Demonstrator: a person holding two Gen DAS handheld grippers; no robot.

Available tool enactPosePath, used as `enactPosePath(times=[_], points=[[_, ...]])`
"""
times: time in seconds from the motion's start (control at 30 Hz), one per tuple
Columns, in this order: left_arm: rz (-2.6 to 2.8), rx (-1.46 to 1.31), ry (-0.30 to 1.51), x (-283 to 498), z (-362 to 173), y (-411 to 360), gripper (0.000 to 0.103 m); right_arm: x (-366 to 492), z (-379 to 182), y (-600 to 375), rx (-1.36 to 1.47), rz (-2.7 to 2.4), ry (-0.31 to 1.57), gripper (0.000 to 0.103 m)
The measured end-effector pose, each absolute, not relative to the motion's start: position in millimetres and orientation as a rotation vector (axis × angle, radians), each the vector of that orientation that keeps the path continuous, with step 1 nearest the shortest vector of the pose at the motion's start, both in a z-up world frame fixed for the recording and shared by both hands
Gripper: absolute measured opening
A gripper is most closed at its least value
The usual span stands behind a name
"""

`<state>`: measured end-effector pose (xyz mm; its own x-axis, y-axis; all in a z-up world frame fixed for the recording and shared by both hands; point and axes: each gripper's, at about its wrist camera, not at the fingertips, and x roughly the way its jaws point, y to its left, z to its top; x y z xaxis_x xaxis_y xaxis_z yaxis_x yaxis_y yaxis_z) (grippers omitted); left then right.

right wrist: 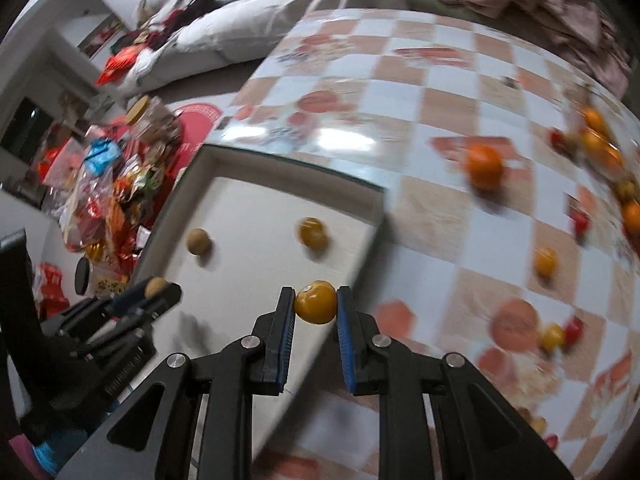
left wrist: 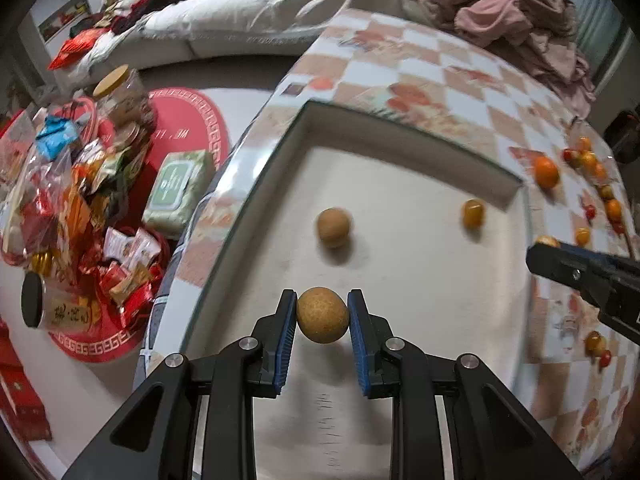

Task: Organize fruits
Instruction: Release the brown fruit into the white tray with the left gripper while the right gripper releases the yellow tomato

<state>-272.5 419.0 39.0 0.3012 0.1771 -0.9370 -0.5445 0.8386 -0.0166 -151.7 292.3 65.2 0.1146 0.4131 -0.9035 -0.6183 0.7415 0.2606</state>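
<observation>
Little writing can be read: a jar [left wrist: 60, 312] lying on its side among the snacks on the floor carries a pale label with dark characters too blurred to make out, and the green wipes pack [left wrist: 178, 188] has a printed panel that cannot be read either.

The left gripper [left wrist: 322, 314] has its jaws clamped on a tan round fruit [left wrist: 322, 315], held above the near part of the white tray [left wrist: 400, 360]. The right gripper [right wrist: 316, 304] has its jaws clamped on a yellow-orange fruit [right wrist: 316, 302], just above the tray's right edge. In the left wrist view the right gripper's tip enters from the right side.

Two fruits lie in the tray: one tan ball [left wrist: 334, 227] and one yellow fruit [left wrist: 473, 213], well apart from each other. With the two held, that makes two tan and two yellow at the tray.

On the checked surface [right wrist: 400, 72] to the right of the tray lie one larger orange [right wrist: 485, 166], one yellow fruit alone [right wrist: 545, 262], and a blurred cluster of small orange, yellow and red fruits [right wrist: 596, 136] toward the far right; their count cannot be told. One more yellow and red pair [right wrist: 560, 334] lies nearer the camera.
</observation>
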Motion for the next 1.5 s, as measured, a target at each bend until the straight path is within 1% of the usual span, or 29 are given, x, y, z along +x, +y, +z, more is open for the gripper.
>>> enactPosePath(times=[0.13, 0.33, 0.63, 0.77, 0.97, 1.0, 1.03, 1.07, 1.1, 1.13, 1.27, 1.33, 1.4, 1.5], points=[[0.506, -0.357, 1.193, -275, 27, 426, 0.028, -153, 51, 324, -0.256, 0.791, 1.25, 0.022], [0.506, -0.358, 1.201, -277, 21, 427, 0.028, -153, 40, 341, -0.319, 0.784, 1.241, 0.022], [0.496, -0.335, 1.202, -276, 17, 426, 0.028, -158, 22, 347, -0.386, 0.763, 1.246, 0.022], [0.493, -0.319, 1.192, -278, 17, 424, 0.028, -164, 22, 349, -0.423, 0.758, 1.211, 0.023], [0.464, -0.306, 1.191, -278, 18, 422, 0.028, -159, 23, 347, -0.4, 0.772, 1.234, 0.024], [0.457, -0.301, 1.193, -278, 18, 422, 0.036, -159, 23, 346, -0.393, 0.774, 1.239, 0.025], [0.457, -0.297, 1.191, -278, 19, 421, 0.062, -158, 24, 344, -0.385, 0.772, 1.239, 0.03], [0.466, -0.29, 1.178, -279, 21, 421, 0.072, -159, 24, 344, -0.381, 0.771, 1.236, 0.035], [0.479, -0.281, 1.144, -282, 26, 420, 0.077, -159, 26, 342, -0.375, 0.771, 1.232, 0.044], [0.474, -0.282, 1.133, -282, 28, 420, 0.077, -159, 27, 340, -0.363, 0.776, 1.229, 0.051], [0.469, -0.288, 1.175, -279, 26, 420, 0.077, -157, 38, 332, -0.303, 0.786, 1.219, 0.066], [0.462, -0.286, 1.177, -278, 29, 417, 0.077, -154, 48, 323, -0.248, 0.784, 1.209, 0.076], [0.452, -0.272, 1.178, -277, 33, 412, 0.077, -153, 57, 314, -0.213, 0.773, 1.194, 0.079], [0.425, -0.232, 1.18, -270, 42, 398, 0.077, -149, 70, 294, -0.157, 0.742, 1.177, 0.08]])
